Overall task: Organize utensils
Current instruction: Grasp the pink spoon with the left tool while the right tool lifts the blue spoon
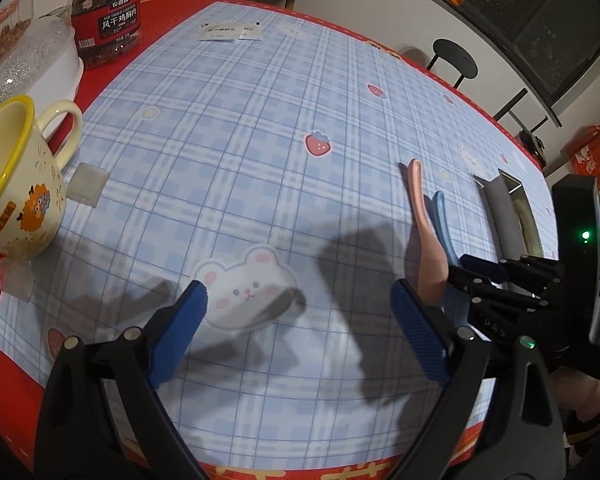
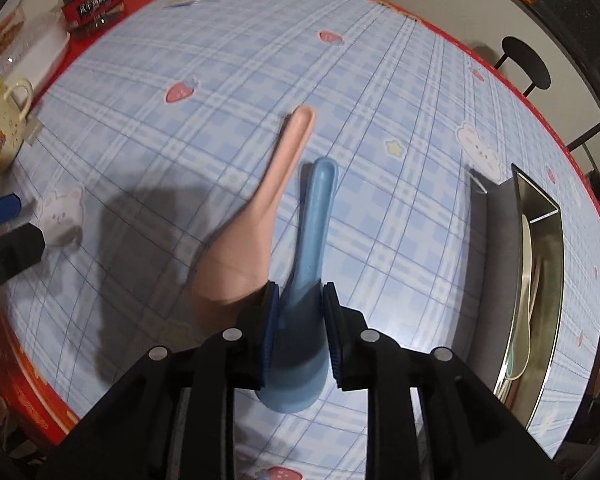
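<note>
A pink spoon [image 2: 260, 216] and a blue spoon [image 2: 316, 232] lie side by side on the blue checked tablecloth [image 2: 380, 80], handles pointing away. My right gripper [image 2: 300, 292] points steeply down over the blue spoon's bowl. Its jaws stand narrowly apart, with the blue spoon filling the gap between the pads, and I see no firm squeeze. The pink spoon's bowl rests against the outside of the left finger. In the left wrist view the pink spoon [image 1: 424, 220] and blue spoon [image 1: 440, 216] lie just beyond the right gripper [image 1: 472, 272]. My left gripper [image 1: 298, 292] hovers wide open, with nothing between its fingers.
A metal tray [image 2: 540, 208] holding a white utensil sits at the table's right edge. A cream mug [image 1: 16, 184] with a yellow rim, a clear plastic tub [image 1: 28, 60] and a red-labelled jar [image 1: 104, 16] stand at the left. A black stool [image 1: 456, 56] is beyond the table.
</note>
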A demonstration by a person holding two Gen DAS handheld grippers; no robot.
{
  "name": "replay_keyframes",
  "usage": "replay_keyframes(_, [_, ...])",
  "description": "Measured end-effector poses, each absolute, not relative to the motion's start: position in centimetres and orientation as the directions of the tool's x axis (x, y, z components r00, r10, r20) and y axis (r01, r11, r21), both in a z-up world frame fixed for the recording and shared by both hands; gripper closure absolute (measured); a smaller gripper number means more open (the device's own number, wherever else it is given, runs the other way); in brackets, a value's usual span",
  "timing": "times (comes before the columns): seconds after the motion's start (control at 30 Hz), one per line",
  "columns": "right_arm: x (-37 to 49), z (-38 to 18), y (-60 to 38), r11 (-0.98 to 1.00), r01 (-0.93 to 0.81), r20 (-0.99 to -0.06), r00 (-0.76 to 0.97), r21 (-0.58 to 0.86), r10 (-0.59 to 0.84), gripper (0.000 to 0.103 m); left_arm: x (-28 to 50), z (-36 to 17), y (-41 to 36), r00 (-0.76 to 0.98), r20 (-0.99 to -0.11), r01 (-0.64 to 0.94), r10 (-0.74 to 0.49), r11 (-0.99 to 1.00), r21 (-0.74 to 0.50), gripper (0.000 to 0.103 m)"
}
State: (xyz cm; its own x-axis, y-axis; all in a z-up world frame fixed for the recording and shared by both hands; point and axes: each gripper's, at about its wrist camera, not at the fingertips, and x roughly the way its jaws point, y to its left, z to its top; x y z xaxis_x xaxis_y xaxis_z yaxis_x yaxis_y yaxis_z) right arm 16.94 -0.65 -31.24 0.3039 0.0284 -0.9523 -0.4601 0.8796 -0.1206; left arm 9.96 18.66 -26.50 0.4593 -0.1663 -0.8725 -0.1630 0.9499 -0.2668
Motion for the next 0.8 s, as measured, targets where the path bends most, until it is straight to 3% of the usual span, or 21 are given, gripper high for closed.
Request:
replay_keyframes(0.13, [17.1, -31.3, -1.4, 0.89, -0.446, -0.957, 0.287, -0.093, 0.044, 0.083, 10.1, -26.5, 18.4, 0.454, -0.874, -0.15, -0.174, 0.952, -0.267, 0.013])
replay_keyframes(0.2, [17.3, -31.0, -2.8, 0.913, -0.408, -0.96, 0.251, 0.009, 0.122, 0.085, 10.4, -26.4, 18.2, 0.455, -0.872, -0.14, -0.178, 0.953, -0.268, 0.017])
replay_keyframes(0.27, [17.4, -30.8, -4.4, 0.93, -0.35, -0.953, 0.227, 0.113, 0.201, 0.087, 10.7, -26.5, 18.0, 0.452, -0.873, -0.131, -0.184, 0.954, -0.269, 0.023])
replay_keyframes(0.43, [17.1, -30.7, -7.1, 0.94, -0.279, -0.941, 0.214, 0.198, 0.262, 0.091, 11.8, -27.2, 16.8, 0.425, -0.87, -0.085, -0.247, 0.947, -0.311, 0.048])
replay_keyframes(0.63, [16.1, -30.4, -9.7, 0.944, -0.235, -0.934, 0.218, 0.232, 0.284, 0.093, 14.0, -28.1, 13.4, 0.387, -0.859, 0.001, -0.336, 0.931, -0.364, 0.057])
replay_keyframes(0.8, [15.9, -30.7, -11.4, 0.94, -0.219, -0.929, 0.206, 0.261, 0.306, 0.094, 15.5, -28.6, 10.6, 0.353, -0.856, 0.056, -0.378, 0.922, -0.384, 0.058])
